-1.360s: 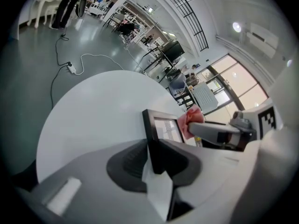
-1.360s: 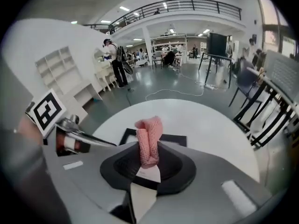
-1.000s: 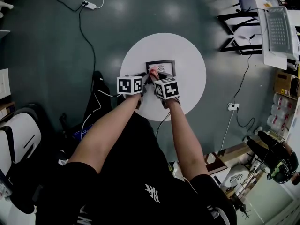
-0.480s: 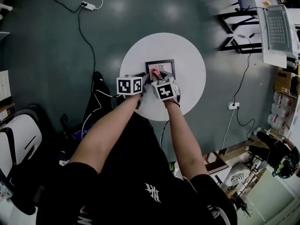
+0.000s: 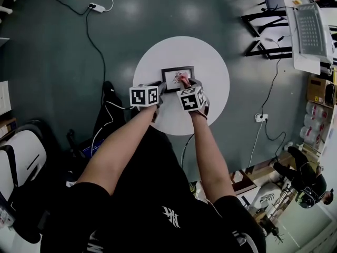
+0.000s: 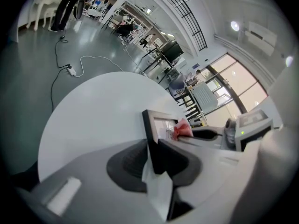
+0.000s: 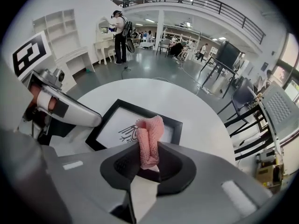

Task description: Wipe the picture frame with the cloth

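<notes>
L gripper [image 6: 154, 158] has its jaws shut on the black near-left edge of the picture frame [image 6: 149, 123], which lies on the round white table [image 6: 88, 111]. Just beside it, R gripper [image 7: 148, 161] pinches a folded pink cloth [image 7: 150, 139] tight between its jaws. The cloth's free end sticks out over the frame's glass by the line drawing, though contact w/ the glass can't be told. From the head view the frame sits approx. mid-table, w/ grey floor [image 5: 47, 57] beyond, a white power strip [image 5: 100, 6] on its cable far left, and black-legged desks [image 5: 268, 20] far right.
</notes>
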The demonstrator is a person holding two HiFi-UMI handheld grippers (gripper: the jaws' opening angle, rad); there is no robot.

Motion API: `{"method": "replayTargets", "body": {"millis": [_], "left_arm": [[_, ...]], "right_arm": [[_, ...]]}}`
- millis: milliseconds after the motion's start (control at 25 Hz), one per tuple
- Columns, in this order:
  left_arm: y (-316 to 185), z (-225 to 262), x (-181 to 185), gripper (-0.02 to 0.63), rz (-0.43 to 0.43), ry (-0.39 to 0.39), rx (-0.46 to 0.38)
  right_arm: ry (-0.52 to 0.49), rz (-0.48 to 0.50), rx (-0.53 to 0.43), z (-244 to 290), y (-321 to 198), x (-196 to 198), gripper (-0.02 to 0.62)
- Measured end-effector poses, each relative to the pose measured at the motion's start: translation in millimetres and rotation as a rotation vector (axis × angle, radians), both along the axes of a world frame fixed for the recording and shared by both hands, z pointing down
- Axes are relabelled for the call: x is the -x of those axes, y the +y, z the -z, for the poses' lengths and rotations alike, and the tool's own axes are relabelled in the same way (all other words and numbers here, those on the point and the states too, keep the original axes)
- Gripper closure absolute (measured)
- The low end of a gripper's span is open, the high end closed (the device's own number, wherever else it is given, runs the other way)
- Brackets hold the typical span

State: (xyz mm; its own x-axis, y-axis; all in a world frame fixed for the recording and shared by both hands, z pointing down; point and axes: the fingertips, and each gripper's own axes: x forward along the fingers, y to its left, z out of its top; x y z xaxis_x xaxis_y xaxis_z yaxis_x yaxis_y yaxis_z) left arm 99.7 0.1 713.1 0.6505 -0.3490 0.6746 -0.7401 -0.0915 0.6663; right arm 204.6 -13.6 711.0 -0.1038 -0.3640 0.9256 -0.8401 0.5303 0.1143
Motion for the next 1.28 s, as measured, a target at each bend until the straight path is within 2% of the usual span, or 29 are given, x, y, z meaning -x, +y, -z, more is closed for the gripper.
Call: {"method": "replayTargets", "body": {"millis": [480, 760, 840, 920, 1040, 1160, 1280], "left_arm": [[1.1, 0.6, 1.4, 0.534, 0.011, -0.006, 0.000], [1.4, 1.0, 1.0, 0.534, 0.012, -0.004, 0.002], [1.5, 0.6, 2.0, 0.534, 0.011, -0.003, -0.002], [2.4, -0.2, 2.6, 0.534, 0.012, -0.001, -0.002], [2.3, -0.4, 1.7, 0.534, 0.013, 0.008, 0.003], [1.6, 0.1, 2.4, 0.535, 0.020, 0.014, 0.008], [2.3, 0.5, 2.7, 0.535, 0.024, 0.017, 0.009]], "right_arm": [[0.288, 0.151, -0.080, 3.1, -3.4, -21.9, 0.518], [0.304, 0.118, -0.120, 13.0, -7.3, -30.8, 0.518], [0.298, 0.077, -0.106, 12.3, -7.6, -41.9, 0.518], [0.259, 0.005, -0.090, 11.2, -7.4, -56.2, 0.518], [0.102, -0.057, -0.121, 23.3, -9.3, -53.8, 0.518], [-0.125, -0.020, -0.088, 30.8, 0.4, -8.8, 0.518], [-0.383, -0.091, 0.018, 30.4, 16.9, 39.8, 0.518]]}}
